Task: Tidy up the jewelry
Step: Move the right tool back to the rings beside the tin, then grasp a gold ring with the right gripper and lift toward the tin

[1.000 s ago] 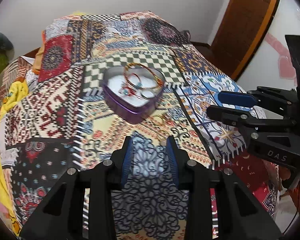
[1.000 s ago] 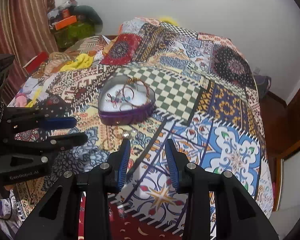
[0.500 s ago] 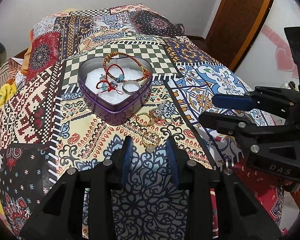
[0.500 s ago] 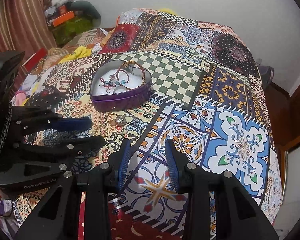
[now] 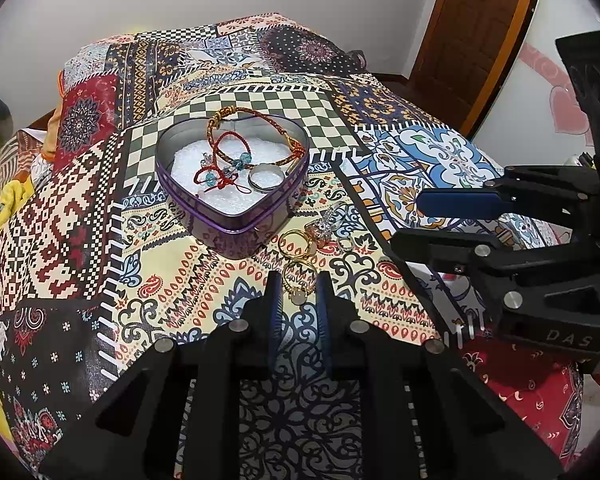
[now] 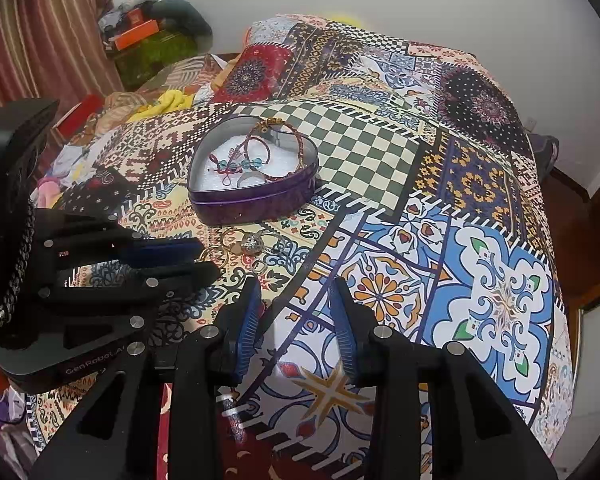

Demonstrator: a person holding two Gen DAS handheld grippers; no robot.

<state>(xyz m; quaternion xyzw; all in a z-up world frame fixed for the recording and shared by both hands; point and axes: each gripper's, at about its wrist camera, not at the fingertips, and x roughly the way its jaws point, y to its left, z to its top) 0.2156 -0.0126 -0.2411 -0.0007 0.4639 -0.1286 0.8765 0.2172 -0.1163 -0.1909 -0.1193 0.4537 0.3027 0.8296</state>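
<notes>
The left gripper (image 5: pixel 296 292) stands apart, straddling a gold ring (image 5: pixel 299 280) at six o'clock from the heart tin (image 5: pixel 236 216); it should close gently and lift straight. The right gripper (image 6: pixel 296 312) is apart and empty. Everything lies on a patchwork bedspread (image 5: pixel 80 216); a wooden door (image 5: pixel 472 32) shows at two o'clock.

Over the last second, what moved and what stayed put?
The left gripper advanced toward the loose rings, now straddling the gold ring with jaws open, not yet gripping. The right gripper moved forward too, open and empty. The heart tin, its bracelets and the other rings stayed put.
</notes>
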